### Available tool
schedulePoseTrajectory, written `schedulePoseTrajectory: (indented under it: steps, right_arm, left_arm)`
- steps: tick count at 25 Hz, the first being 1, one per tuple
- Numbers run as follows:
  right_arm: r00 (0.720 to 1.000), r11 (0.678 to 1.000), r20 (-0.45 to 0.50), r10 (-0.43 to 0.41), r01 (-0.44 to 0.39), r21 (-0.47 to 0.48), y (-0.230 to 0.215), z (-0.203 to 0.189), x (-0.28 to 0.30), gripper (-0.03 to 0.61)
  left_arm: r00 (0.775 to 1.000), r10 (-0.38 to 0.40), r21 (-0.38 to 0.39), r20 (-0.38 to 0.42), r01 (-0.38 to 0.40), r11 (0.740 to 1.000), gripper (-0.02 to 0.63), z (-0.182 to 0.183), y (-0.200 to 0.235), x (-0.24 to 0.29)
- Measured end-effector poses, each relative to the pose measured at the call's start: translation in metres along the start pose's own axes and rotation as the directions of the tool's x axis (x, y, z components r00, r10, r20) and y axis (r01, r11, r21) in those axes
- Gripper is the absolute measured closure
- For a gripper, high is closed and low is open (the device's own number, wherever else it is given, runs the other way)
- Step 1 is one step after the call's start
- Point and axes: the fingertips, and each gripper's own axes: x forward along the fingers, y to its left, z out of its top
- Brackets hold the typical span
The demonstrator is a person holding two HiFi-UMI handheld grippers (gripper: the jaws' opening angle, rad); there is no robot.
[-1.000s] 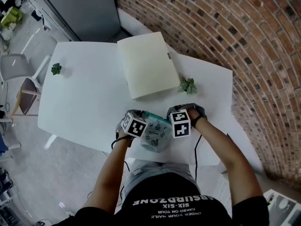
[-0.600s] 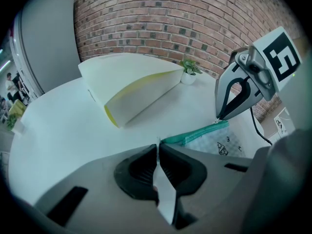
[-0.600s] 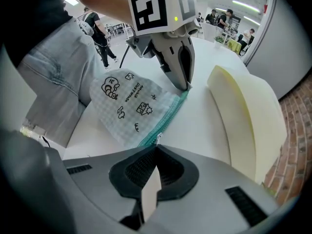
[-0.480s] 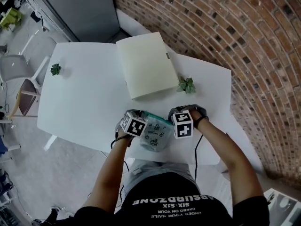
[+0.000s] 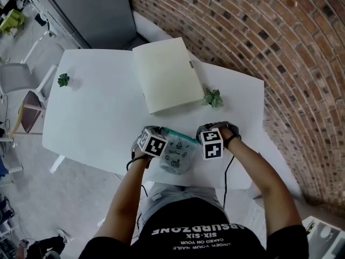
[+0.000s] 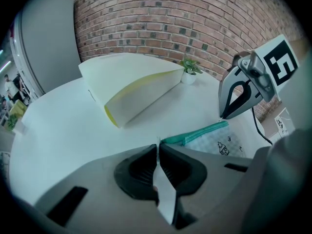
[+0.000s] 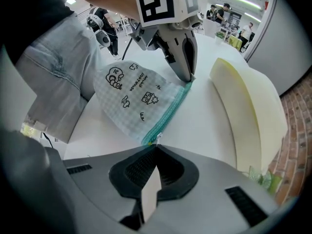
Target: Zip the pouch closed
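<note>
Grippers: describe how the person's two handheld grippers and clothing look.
The left gripper and right gripper are grey, with black ribbed pads in pointed jaws; each carries a white cube with black square markers. A black cable trails from the right one. The person wears a black short-sleeved T-shirt with white print.

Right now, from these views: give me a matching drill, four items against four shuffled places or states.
1. pouch
2. cream folder
3. potted plant
4. right hand-held gripper

A. jaws shut on the zipper pull
B. green, next to the folder's corner
C. checked, doodle-printed, teal zipper edge
D. lying closed, beyond the pouch

Pairs: 1-C, 2-D, 3-B, 4-A
</note>
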Motion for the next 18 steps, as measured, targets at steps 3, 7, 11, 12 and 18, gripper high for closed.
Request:
schedulePoseTrajectory:
  steps: [3, 7, 11, 12, 18]
  right_arm:
    - [1.000, 1.000, 0.017, -0.012, 0.012, 0.024, 0.001, 0.000, -0.001, 0.578]
    - [0.998, 0.997, 0.029, -0.054, 0.053, 0.047, 0.003, -0.003, 0.004, 0.578]
    - [0.987, 0.986, 0.047, -0.151, 0.147, 0.083, 0.001, -0.004, 0.008, 0.577]
    - [0.983, 0.981, 0.052, -0.176, 0.170, 0.097, 0.000, -0.004, 0.008, 0.577]
    - [0.954, 0.944, 0.062, -0.294, 0.279, 0.175, -0.002, -0.006, 0.009, 0.577]
  left_arm:
    - [1.000, 0.003, 0.003, 0.000, -0.003, 1.000, 0.591, 0.000, 0.000, 0.000]
    - [1.000, 0.005, 0.004, 0.009, -0.005, 1.000, 0.590, 0.000, -0.001, 0.001]
    - [0.999, 0.038, 0.003, 0.029, -0.038, 0.999, 0.589, -0.002, 0.004, 0.002]
    - [0.999, 0.042, 0.000, 0.032, -0.042, 0.999, 0.589, -0.001, 0.004, 0.001]
    - [0.995, 0.079, 0.009, 0.060, -0.079, 0.997, 0.589, -0.002, 0.003, 0.000]
